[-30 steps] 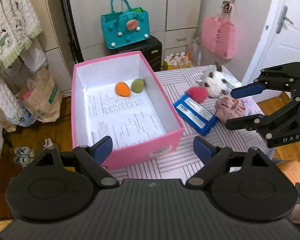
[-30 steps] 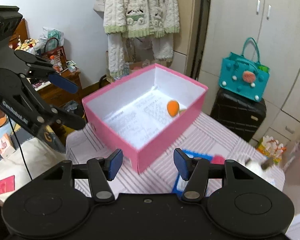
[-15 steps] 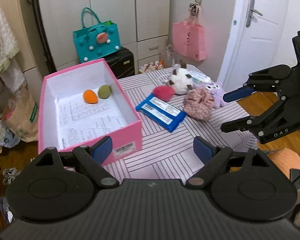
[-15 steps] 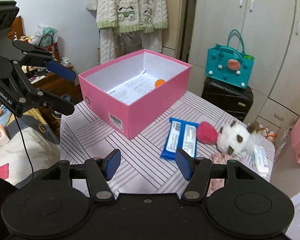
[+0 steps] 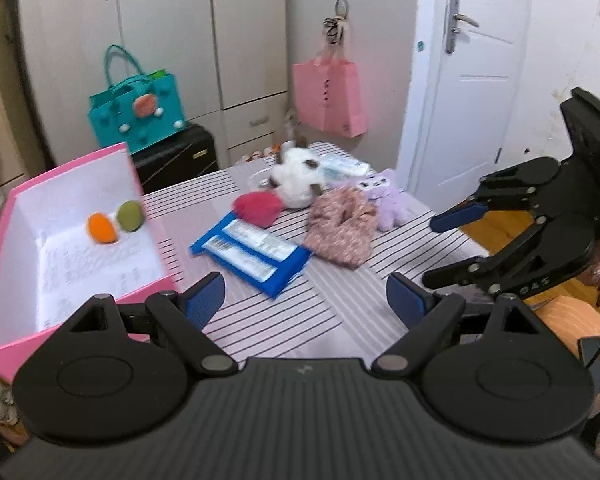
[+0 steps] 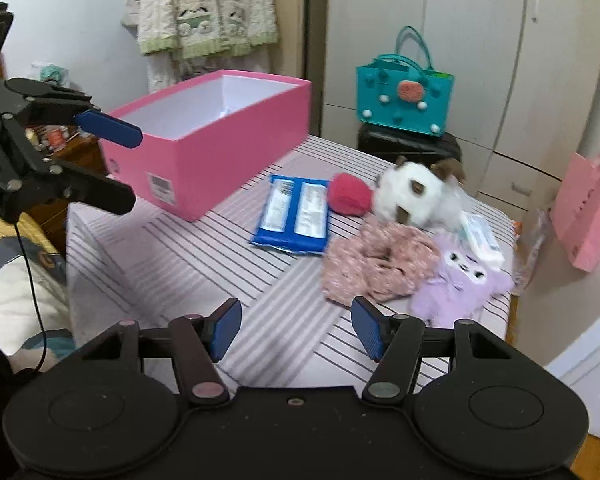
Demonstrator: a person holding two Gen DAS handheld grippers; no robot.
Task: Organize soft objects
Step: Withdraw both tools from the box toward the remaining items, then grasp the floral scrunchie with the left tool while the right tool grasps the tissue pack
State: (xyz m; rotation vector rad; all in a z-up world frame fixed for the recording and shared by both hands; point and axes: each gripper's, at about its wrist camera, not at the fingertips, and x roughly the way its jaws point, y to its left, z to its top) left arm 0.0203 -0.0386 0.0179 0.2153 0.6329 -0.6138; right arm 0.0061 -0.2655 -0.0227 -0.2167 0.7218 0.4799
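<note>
A pink box [image 5: 72,164] stands at the left of the striped table [image 5: 340,304], with an orange ball [image 5: 102,229] and a green ball [image 5: 130,216] inside. To its right lie a blue packet [image 5: 256,254], a red pom [image 5: 258,208], a white plush cat [image 5: 298,180], a pink floral scrunchie [image 5: 340,228] and a purple plush [image 5: 388,204]. My left gripper [image 5: 305,298] hovers open over the near table edge, nothing between its fingers. My right gripper [image 6: 297,328] is open and empty, just short of the scrunchie [image 6: 374,266] and the purple plush [image 6: 462,284].
A white tissue pack [image 6: 482,240] lies behind the purple plush. A teal bag [image 5: 140,116] sits on a black suitcase [image 5: 172,156] past the table. A pink bag [image 5: 328,96] hangs on the cupboard, a white door [image 5: 472,80] stands right, and a knit sweater [image 6: 208,8] hangs left.
Both grippers swung away from the box toward the pile of soft things and came lower. The box slid to the left of both views. Both stayed open and empty.
</note>
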